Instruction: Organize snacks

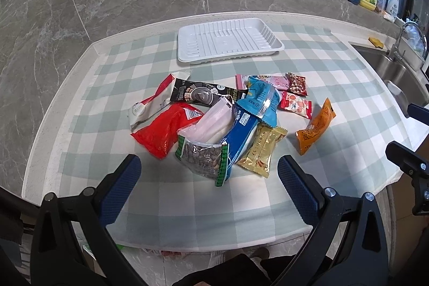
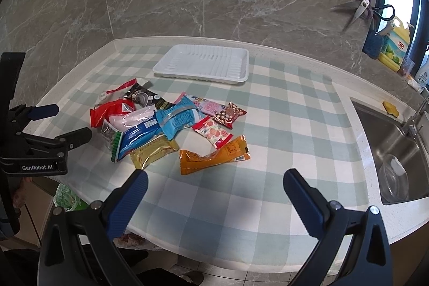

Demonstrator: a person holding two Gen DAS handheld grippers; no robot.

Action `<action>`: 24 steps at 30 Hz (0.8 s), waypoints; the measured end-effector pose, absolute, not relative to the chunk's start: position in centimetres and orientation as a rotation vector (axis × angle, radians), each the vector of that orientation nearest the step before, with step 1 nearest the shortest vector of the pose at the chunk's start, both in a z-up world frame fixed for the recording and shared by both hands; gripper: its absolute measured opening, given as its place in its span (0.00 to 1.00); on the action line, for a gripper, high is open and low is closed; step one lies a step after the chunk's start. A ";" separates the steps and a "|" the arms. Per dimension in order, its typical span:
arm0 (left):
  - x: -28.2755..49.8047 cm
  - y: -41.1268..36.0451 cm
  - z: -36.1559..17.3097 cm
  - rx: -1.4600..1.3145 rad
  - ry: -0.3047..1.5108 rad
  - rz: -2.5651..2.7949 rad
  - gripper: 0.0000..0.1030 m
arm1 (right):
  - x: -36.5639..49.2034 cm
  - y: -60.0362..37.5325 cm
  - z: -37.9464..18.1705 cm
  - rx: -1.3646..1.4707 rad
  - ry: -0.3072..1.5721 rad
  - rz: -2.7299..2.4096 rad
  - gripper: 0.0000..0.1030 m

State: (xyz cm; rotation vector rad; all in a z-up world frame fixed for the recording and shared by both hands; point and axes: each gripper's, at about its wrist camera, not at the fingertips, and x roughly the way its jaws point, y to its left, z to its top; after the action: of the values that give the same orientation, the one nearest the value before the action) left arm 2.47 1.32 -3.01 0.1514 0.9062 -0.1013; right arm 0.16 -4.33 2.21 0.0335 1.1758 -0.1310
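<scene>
A pile of snack packets lies mid-table on the checked cloth: a red bag [image 1: 161, 134], a seed bag with green edges [image 1: 203, 160], a gold packet [image 1: 261, 152], a blue packet [image 1: 261, 101] and an orange packet [image 1: 316, 129], which also shows in the right wrist view [image 2: 214, 158]. An empty white tray [image 1: 228, 40] sits behind the pile, also in the right wrist view [image 2: 203, 65]. My left gripper [image 1: 209, 165] is open and empty, just in front of the pile. My right gripper [image 2: 214, 178] is open and empty, in front of the orange packet.
A steel sink [image 2: 396, 152] with a tap and a clear bowl is set into the counter at the right. Bottles [image 2: 396, 47] and scissors [image 2: 359, 11] are at the back right wall. The marble wall rises behind the tray. The left gripper's body [image 2: 32, 146] shows at the left edge.
</scene>
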 end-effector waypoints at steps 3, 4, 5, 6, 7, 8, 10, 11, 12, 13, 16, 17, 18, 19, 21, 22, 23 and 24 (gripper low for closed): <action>2.5 1.2 -3.0 0.150 0.906 -0.103 1.00 | 0.2 -4.3 2.2 0.033 1.176 -0.132 1.00; 2.5 1.2 -3.0 0.151 0.907 -0.103 1.00 | 0.2 -4.3 2.2 0.033 1.176 -0.132 1.00; 2.6 1.2 -3.0 0.151 0.907 -0.101 1.00 | 0.3 -4.3 2.1 0.033 1.176 -0.131 1.00; 2.5 1.3 -3.0 0.151 0.906 -0.102 1.00 | 0.2 -4.3 2.1 0.034 1.176 -0.132 1.00; 2.5 1.3 -3.0 0.152 0.906 -0.104 1.00 | 0.3 -4.3 2.1 0.035 1.175 -0.131 1.00; 2.5 1.3 -3.0 0.152 0.907 -0.104 1.00 | 0.3 -4.3 2.1 0.035 1.177 -0.131 1.00; 2.7 1.3 -3.0 0.151 0.907 -0.103 1.00 | 0.3 -4.2 2.1 0.035 1.177 -0.131 1.00; 2.7 1.2 -3.0 0.149 0.907 -0.104 1.00 | 0.3 -4.2 2.1 0.035 1.177 -0.130 1.00; 2.6 1.3 -3.0 0.151 0.906 -0.104 1.00 | 0.3 -4.2 2.1 0.035 1.177 -0.130 1.00; 2.6 1.3 -3.0 0.151 0.906 -0.105 1.00 | 0.3 -4.1 2.1 0.035 1.177 -0.130 1.00; 2.7 1.2 -3.0 0.147 0.905 -0.105 1.00 | 0.3 -4.2 2.1 0.035 1.176 -0.131 1.00; 2.7 1.2 -3.0 0.146 0.907 -0.104 1.00 | 0.4 -4.1 2.1 0.035 1.176 -0.131 1.00; 2.7 1.3 -3.0 0.146 0.906 -0.105 1.00 | 0.3 -4.2 2.1 0.037 1.177 -0.131 1.00; 2.6 1.3 -3.0 0.146 0.905 -0.107 1.00 | 0.4 -4.1 2.1 0.038 1.177 -0.130 1.00; 2.7 1.3 -3.0 0.147 0.904 -0.104 1.00 | 0.4 -4.1 2.1 0.037 1.178 -0.131 1.00; 2.7 1.2 -3.0 0.147 0.903 -0.105 1.00 | 0.4 -4.1 2.1 0.036 1.178 -0.131 1.00; 2.7 1.3 -3.0 0.147 0.905 -0.105 1.00 | 0.4 -4.1 2.1 0.037 1.178 -0.131 1.00; 2.7 1.3 -3.0 0.147 0.905 -0.106 1.00 | 0.4 -4.1 2.1 0.037 1.178 -0.131 1.00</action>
State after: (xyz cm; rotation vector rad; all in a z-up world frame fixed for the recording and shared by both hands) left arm 2.66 1.31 -2.96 0.1466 0.9051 -0.1055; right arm 0.36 -4.15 2.08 0.0375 1.1777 -0.1308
